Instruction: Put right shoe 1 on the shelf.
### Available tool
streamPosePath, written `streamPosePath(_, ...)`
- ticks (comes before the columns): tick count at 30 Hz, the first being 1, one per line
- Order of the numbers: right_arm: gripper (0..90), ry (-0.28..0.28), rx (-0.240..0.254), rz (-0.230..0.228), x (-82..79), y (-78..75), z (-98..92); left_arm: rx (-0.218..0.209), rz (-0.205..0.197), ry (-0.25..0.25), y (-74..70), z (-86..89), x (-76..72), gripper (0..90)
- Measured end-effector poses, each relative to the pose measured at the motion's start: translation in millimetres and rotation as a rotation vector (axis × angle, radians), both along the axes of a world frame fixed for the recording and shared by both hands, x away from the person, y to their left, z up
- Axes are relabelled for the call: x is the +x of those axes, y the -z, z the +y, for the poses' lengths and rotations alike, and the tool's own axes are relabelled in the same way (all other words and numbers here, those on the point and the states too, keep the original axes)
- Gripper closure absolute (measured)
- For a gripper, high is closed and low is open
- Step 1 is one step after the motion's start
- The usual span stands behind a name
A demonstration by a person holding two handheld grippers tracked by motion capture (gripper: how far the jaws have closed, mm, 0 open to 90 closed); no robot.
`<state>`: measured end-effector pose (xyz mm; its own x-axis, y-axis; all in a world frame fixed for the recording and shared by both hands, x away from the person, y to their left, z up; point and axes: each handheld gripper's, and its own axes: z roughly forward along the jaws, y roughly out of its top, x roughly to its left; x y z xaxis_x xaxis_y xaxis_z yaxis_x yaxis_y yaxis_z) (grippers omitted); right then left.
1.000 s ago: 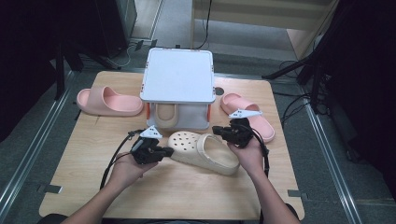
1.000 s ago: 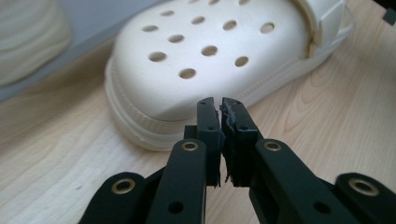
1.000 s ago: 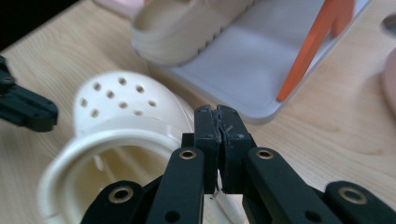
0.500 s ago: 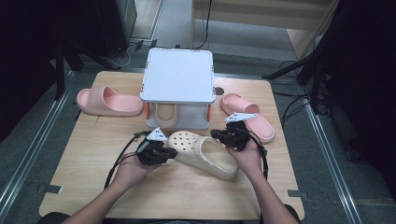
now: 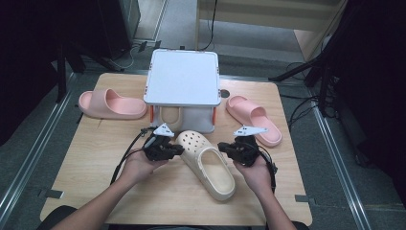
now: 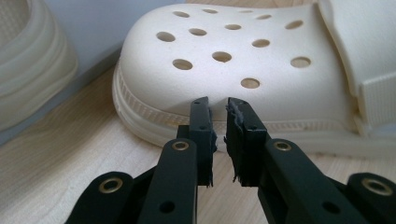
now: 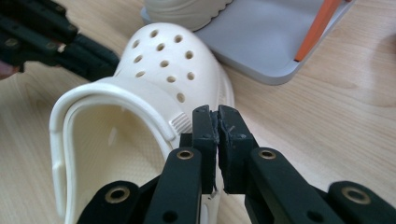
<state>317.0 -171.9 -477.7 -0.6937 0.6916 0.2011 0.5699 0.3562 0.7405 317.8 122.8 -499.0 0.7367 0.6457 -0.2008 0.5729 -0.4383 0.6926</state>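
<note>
The left hand-held gripper (image 5: 178,149) sits just beside the toe of the cream clog (image 5: 206,163), on the clog's left in the high view. In the left gripper view its jaws have just been opening and now stand slightly apart with a narrow gap and nothing between them; the tips (image 6: 218,107) point at the clog's perforated toe cap (image 6: 224,60), right at its ribbed sole edge. The right hand-held gripper (image 5: 224,146) is on the other side of the clog, near its strap. In the right gripper view its jaws (image 7: 215,114) are closed pad to pad on nothing, their tips just beside the strap's ribbed end, and the left gripper shows at the upper left beyond the toe.

The clog lies sole down on the wooden table (image 5: 95,163), between the two hands, toe towards the far side and heel opening towards the person. Just beyond its toe stands a small grey shoe rack (image 5: 182,84) with orange posts; another cream clog (image 5: 171,116) rests on its lower shelf. A pink slide (image 5: 112,104) lies on the table left of the rack, and a second pink slide (image 5: 253,119) lies to its right, both well apart from the grippers.
</note>
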Motion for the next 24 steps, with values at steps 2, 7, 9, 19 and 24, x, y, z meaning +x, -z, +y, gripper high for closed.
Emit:
streamPosePath(2, 86.8, 0.002, -0.004, -0.005, -4.3, 0.1, 1.2, -0.002, 0.006, 0.000, -0.6, -0.4, 2.9, 79.3)
streamPosePath(7, 87.0, 0.009, -0.003, -0.003, -11.4, 0.3, 3.2, -0.009, 0.005, -0.004, -0.2, -1.7, 7.1, 80.0)
streamPosePath(9, 87.0, 0.010, 0.005, 0.001, -13.0, 0.6, 3.7, -0.014, 0.007, -0.007, 0.1, -1.9, 8.1, 81.0)
streamPosePath(19, 86.9, -0.003, 0.008, 0.012, -26.7, 0.9, 12.6, -0.016, 0.003, -0.015, 0.0, -3.5, 16.5, 82.3)
streamPosePath(24, 86.8, -0.014, 0.012, 0.010, -32.6, 1.8, 16.9, -0.034, 0.002, -0.024, 1.6, -4.9, 21.5, 81.8)
